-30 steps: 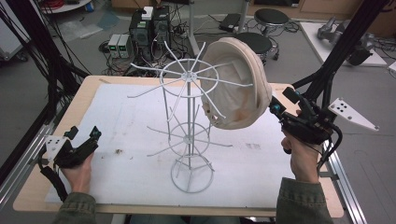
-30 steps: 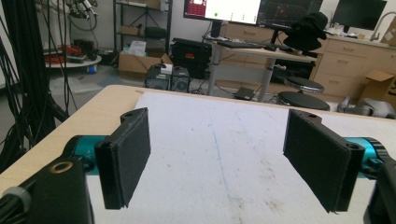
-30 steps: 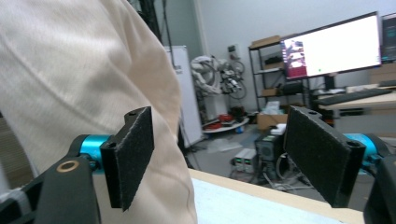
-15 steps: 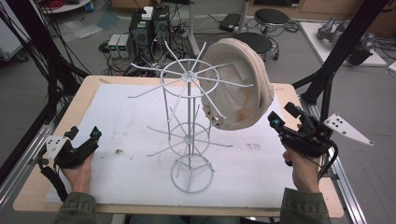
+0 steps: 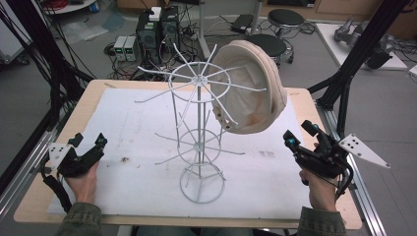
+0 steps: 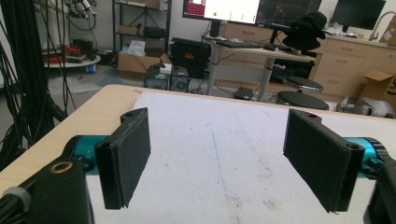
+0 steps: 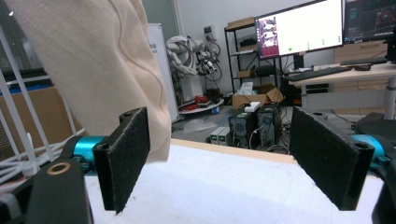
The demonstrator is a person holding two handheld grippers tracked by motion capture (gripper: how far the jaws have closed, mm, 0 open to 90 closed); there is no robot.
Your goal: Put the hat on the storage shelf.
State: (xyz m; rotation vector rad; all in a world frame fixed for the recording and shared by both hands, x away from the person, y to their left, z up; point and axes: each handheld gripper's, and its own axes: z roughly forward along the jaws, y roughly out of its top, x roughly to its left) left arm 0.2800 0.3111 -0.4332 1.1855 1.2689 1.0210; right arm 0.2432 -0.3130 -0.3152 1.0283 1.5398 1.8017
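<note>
A beige hat [image 5: 251,93] hangs tilted on the upper right arms of a white wire rack [image 5: 199,147] that stands mid-table. My right gripper [image 5: 297,132] sits low at the table's right side, below and right of the hat, apart from it. Its jaws are open with nothing between them. In the right gripper view [image 7: 219,158] the hat's cloth [image 7: 93,60] hangs above and behind the left jaw, with rack wires [image 7: 18,116] at the left edge. My left gripper [image 5: 89,140] rests near the table's front left corner, open and empty [image 6: 217,154].
A white sheet [image 5: 123,128] covers most of the wooden table [image 5: 305,98]. Black frame poles [image 5: 354,64] rise at both sides. Computer boxes [image 5: 157,29] and stools [image 5: 285,17] stand on the floor beyond the far edge.
My right gripper has come down and back from beside the hat's brim toward the table's front right. The hat stays on the rack. The left gripper has not moved.
</note>
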